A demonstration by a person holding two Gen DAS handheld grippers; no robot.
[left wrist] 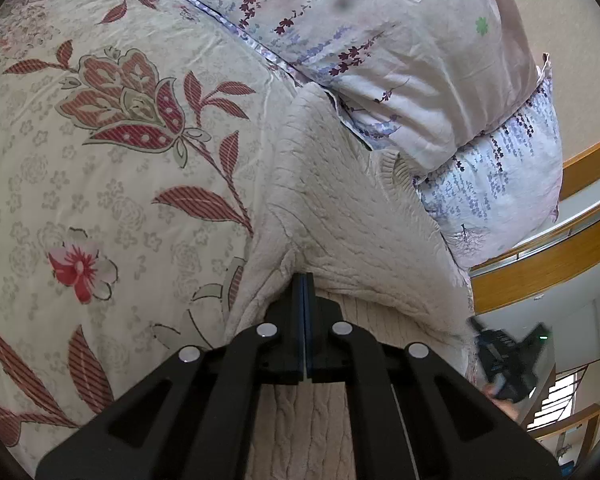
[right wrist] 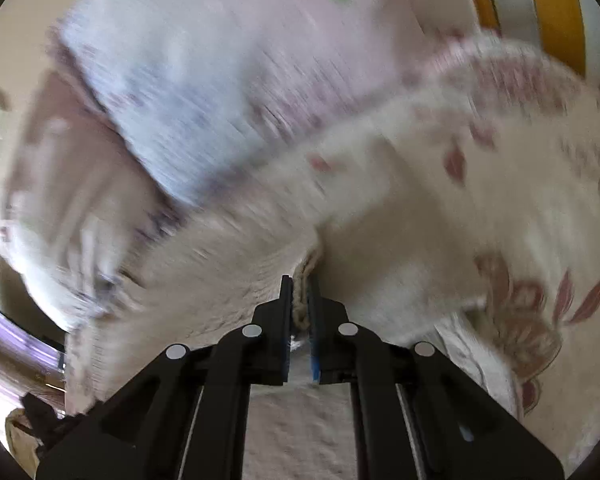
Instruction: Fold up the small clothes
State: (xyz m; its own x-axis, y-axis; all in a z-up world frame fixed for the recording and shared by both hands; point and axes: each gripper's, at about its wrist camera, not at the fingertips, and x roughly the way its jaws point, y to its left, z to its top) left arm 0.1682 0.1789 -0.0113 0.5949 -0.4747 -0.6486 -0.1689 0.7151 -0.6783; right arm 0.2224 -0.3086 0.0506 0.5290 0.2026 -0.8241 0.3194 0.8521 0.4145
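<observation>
With its two black fingers pressed flat together, the left gripper [left wrist: 303, 280] pinches a fold of the cream cable-knit sweater [left wrist: 340, 208]; no gap shows between the pads, fabric bunches right at the tips.

Right gripper [right wrist: 300, 284]: jaws nearly closed, a thick rolled edge of the same sweater [right wrist: 228, 280] clamped between the pads. That view is heavily motion-blurred, so detail beyond the tips is poor.

Sweater location: draped on the bed, running from under both grippers up toward the pillows, partly lifted at the pinch points. Its ribbed hem [left wrist: 404, 172] lies against the lower pillow.

Around it:
- cream bedspread with red floral and leaf print [left wrist: 120, 160], fills the left side of the left wrist view, wrinkled, touching the sweater's left edge
- pale pink pillow with purple sprig print [left wrist: 380, 60], above the sweater, overlapping its top corner
- white pillow with blue-purple hanging flower print [left wrist: 500, 184], just right of the hem, tucked under the pink one
- orange-brown wooden bed frame [left wrist: 548, 268], beyond the pillows at right

The right gripper also shows in the left wrist view as a dark blurred shape [left wrist: 504, 360] at the sweater's right edge.
</observation>
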